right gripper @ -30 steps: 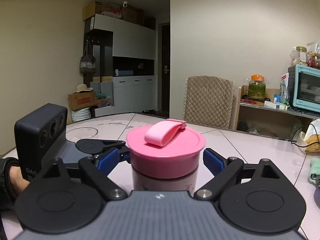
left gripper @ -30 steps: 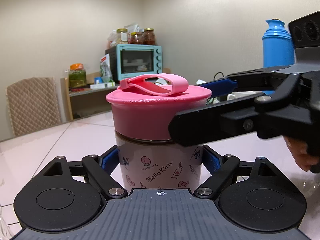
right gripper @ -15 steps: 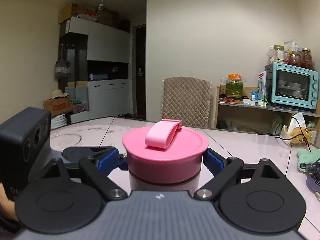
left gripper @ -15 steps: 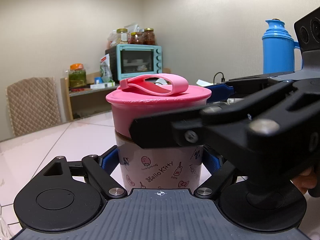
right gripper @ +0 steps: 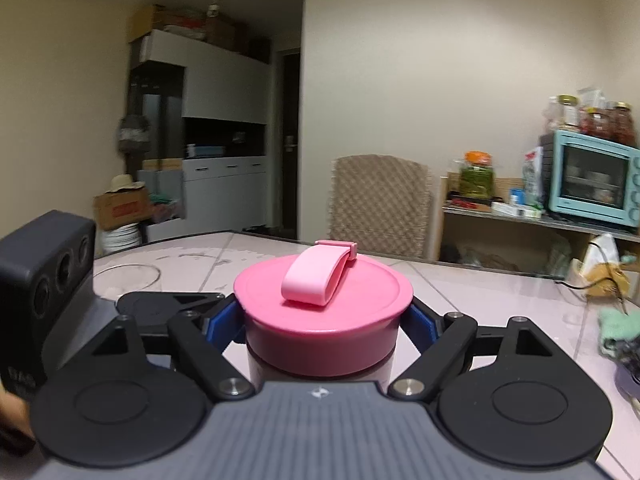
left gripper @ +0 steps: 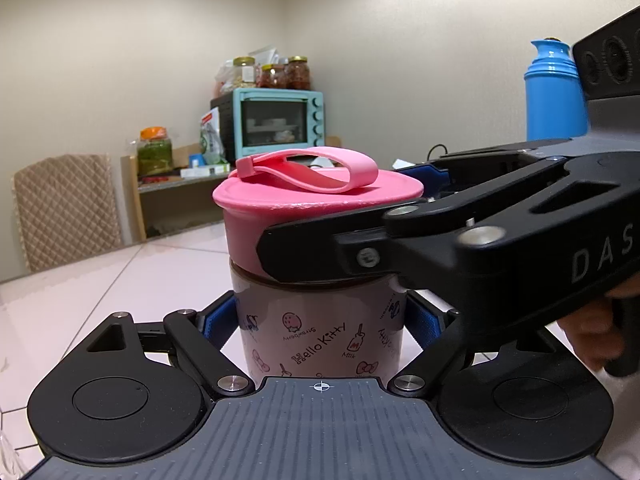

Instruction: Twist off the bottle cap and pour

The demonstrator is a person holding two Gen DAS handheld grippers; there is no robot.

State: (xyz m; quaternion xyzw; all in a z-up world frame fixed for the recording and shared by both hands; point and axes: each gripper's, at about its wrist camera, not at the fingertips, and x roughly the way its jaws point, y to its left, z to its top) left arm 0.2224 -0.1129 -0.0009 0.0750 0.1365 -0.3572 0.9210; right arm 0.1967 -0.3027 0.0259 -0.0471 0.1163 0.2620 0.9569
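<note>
A white printed bottle point(left gripper: 320, 340) stands upright on the pale tiled table point(left gripper: 160, 280). It wears a wide pink cap point(left gripper: 304, 208) with a looped pink strap point(right gripper: 316, 276) on top. My left gripper point(left gripper: 320, 320) is shut on the bottle's body, a blue pad pressing on each side. My right gripper point(right gripper: 322, 320) reaches in from the right at cap height. Its jaws are closing, and the blue pads point(right gripper: 222, 320) press against both sides of the cap point(right gripper: 360, 292). The near black finger point(left gripper: 320, 248) of the right gripper hides part of the cap's side in the left wrist view.
A blue thermos point(left gripper: 554, 96) stands at the back right. Behind the table are a quilted chair point(right gripper: 380, 204) and a shelf with a teal oven point(right gripper: 592, 180) and jars. A clear glass dish point(right gripper: 128, 276) lies far left on the table, a green cloth point(right gripper: 616, 328) at right.
The right gripper's jaws stood apart from the cap and have closed onto it, its near finger now lying along the cap's side. The left gripper and bottle have not moved.
</note>
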